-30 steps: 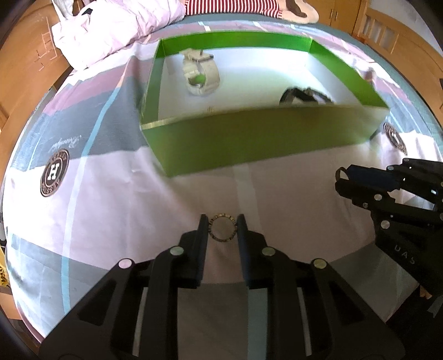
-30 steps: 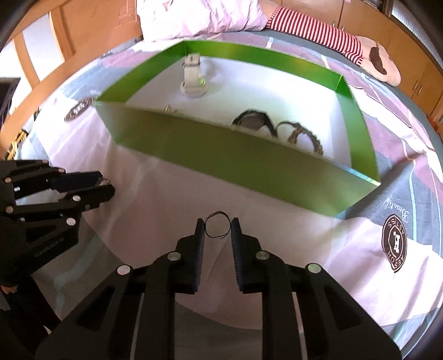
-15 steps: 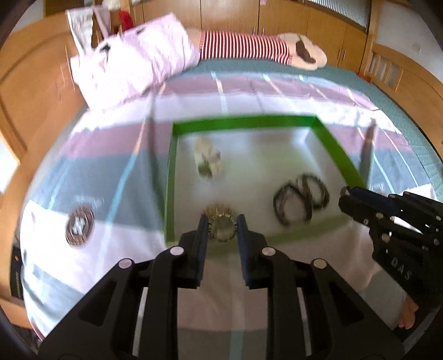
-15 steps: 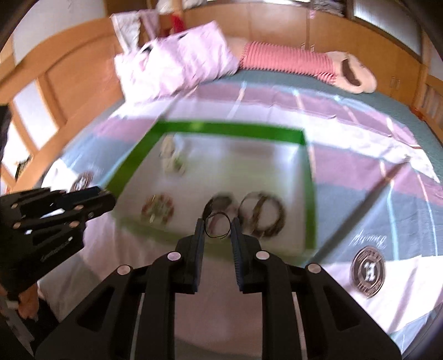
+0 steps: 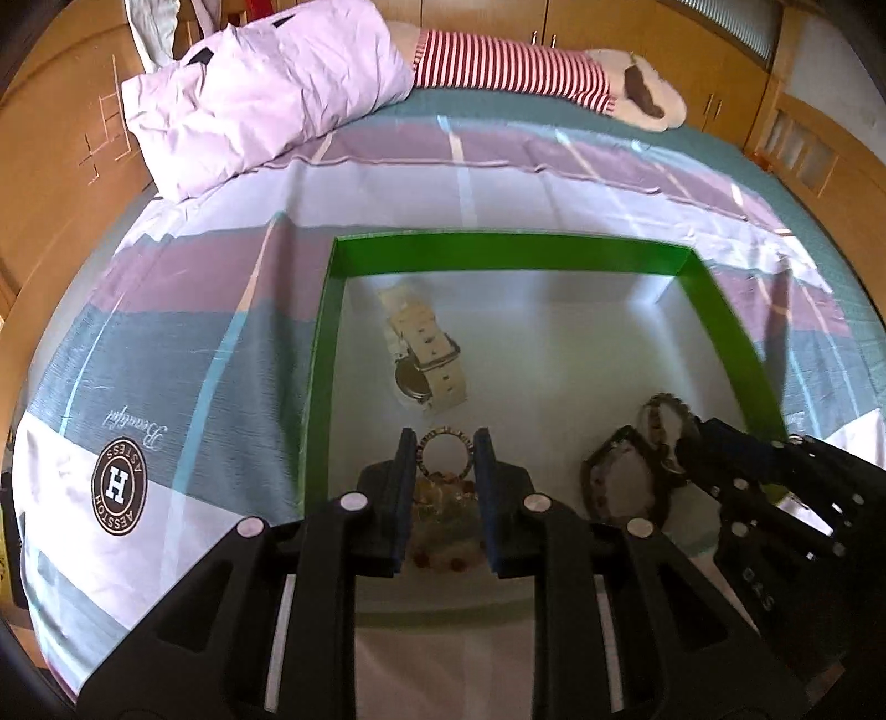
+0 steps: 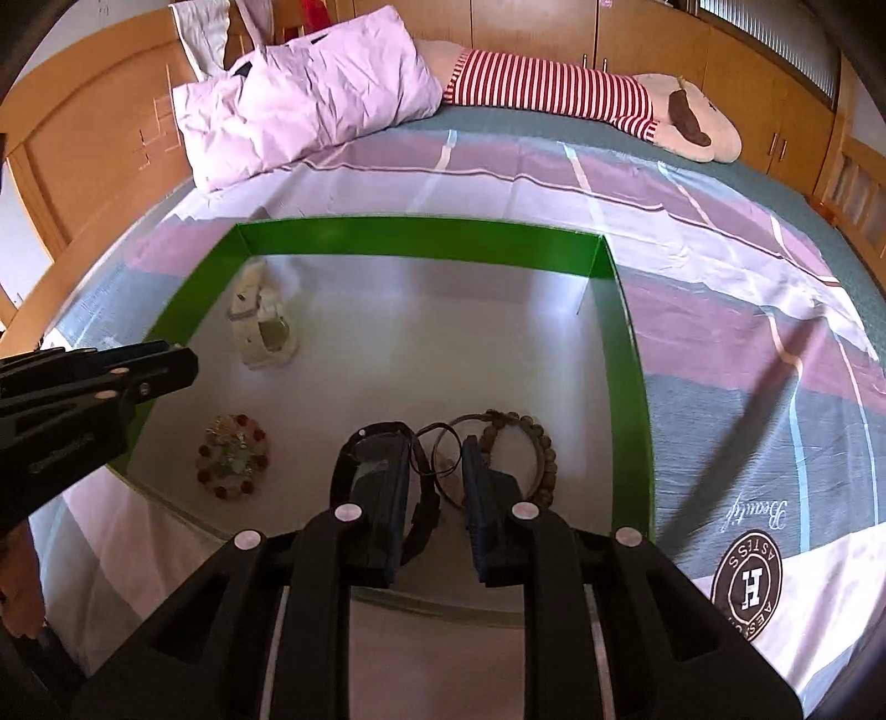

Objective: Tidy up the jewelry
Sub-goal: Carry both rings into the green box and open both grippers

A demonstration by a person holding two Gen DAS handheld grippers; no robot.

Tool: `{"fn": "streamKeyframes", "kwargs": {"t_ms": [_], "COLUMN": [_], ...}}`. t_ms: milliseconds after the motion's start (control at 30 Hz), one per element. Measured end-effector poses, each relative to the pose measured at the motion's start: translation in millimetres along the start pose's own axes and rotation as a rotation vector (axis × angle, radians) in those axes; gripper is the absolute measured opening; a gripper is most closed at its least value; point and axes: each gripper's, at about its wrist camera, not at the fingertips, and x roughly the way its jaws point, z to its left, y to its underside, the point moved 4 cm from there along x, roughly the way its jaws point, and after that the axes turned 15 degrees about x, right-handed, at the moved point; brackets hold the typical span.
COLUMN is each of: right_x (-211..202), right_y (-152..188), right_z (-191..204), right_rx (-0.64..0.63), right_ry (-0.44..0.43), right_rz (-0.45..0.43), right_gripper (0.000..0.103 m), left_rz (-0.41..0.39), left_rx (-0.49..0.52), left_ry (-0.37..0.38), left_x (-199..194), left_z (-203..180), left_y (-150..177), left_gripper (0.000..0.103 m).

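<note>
1. My left gripper (image 5: 446,462) is clamped on one beaded ring (image 5: 446,451), my right gripper (image 6: 436,462) on one thin black loop (image 6: 437,443).
2. Both hang over the green box (image 6: 623,354) on the bed (image 6: 720,310).
3. Inside: one white watch (image 6: 260,338), three bracelets.

A bedroom in a home. A wide bed (image 6: 720,310) fills the view, spread with a sheet banded in lilac, grey and white and printed with a round logo (image 6: 747,587). A crumpled lilac pillow (image 6: 299,94) and a striped plush toy (image 6: 565,91) lie at its head, against wooden wardrobe doors (image 6: 653,33) and a wooden bed frame (image 6: 83,155).
</note>
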Motion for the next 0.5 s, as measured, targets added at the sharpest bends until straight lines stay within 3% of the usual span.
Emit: {"fn": "streamKeyframes", "kwargs": {"t_ms": [167,233,300,500], "right_x": [-4.0,-13.9,-23.5,-39.4], "right_y": [-2.9,-6.2,-7.7,-8.7], "right_z": [-8.0,-12.6,-16.8,-26.1], "right_rx": [0.035,0.062,0.091,0.134], "right_ry": [-0.002,-0.015,-0.023,-0.013], "right_rz": [-0.002,-0.027,-0.055,-0.111], "right_gripper": [0.036,0.046,0.062,0.082], "left_rz": [0.016,0.005,-0.02,-0.07], "left_rx": [0.011,0.026,0.04,0.061], "left_ry": [-0.004,-0.015,-0.033,-0.065], "left_x": [8.3,4.5,-3.2,-20.5], "left_z": [-5.4,-9.0,-12.2,-18.1], "left_y": [1.5,1.4,0.3,-1.2], "left_gripper": [0.025,0.037,0.043,0.072]}}
